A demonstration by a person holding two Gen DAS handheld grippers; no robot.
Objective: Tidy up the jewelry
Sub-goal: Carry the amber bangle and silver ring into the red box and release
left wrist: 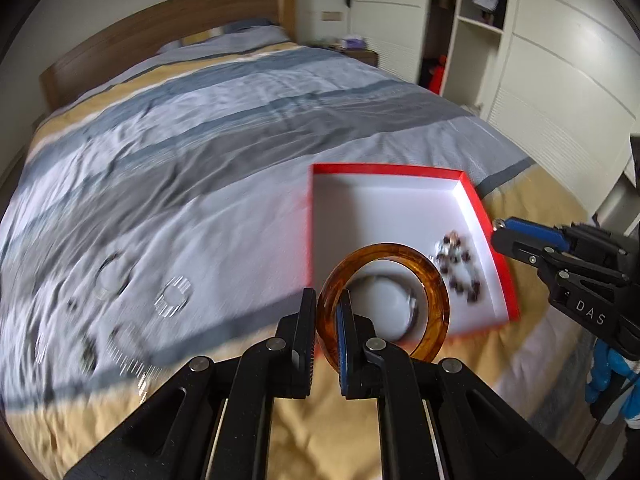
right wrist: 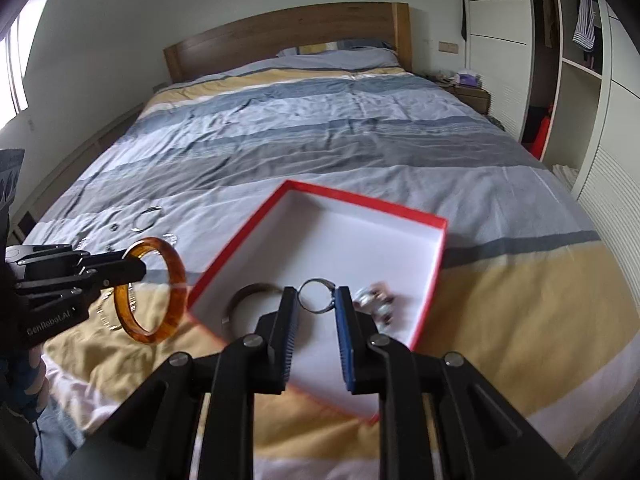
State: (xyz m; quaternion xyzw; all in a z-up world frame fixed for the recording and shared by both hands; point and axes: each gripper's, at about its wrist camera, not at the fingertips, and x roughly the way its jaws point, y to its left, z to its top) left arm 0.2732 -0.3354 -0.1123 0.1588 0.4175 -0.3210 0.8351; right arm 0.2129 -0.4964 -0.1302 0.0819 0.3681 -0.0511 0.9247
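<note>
My left gripper [left wrist: 326, 308] is shut on an amber bangle [left wrist: 434, 292], held in the air at the near left edge of the red box [left wrist: 316, 216]; it also shows in the right wrist view [right wrist: 176, 276]. The box [right wrist: 432, 276] has a white inside and lies on the bed. My right gripper [right wrist: 317, 298] is shut on a thin silver ring [right wrist: 308, 308] above the box. In the box lie a beaded bracelet [left wrist: 460, 276] and a dark bangle [right wrist: 240, 296]. The right gripper [left wrist: 504, 236] shows at the box's right edge in the left wrist view.
Several loose silver rings and bracelets [right wrist: 146, 218] lie on the striped duvet [right wrist: 320, 132] left of the box. A wooden headboard [right wrist: 280, 36] stands at the far end. White wardrobes [right wrist: 600, 120] and a bedside table [right wrist: 472, 96] stand on the right.
</note>
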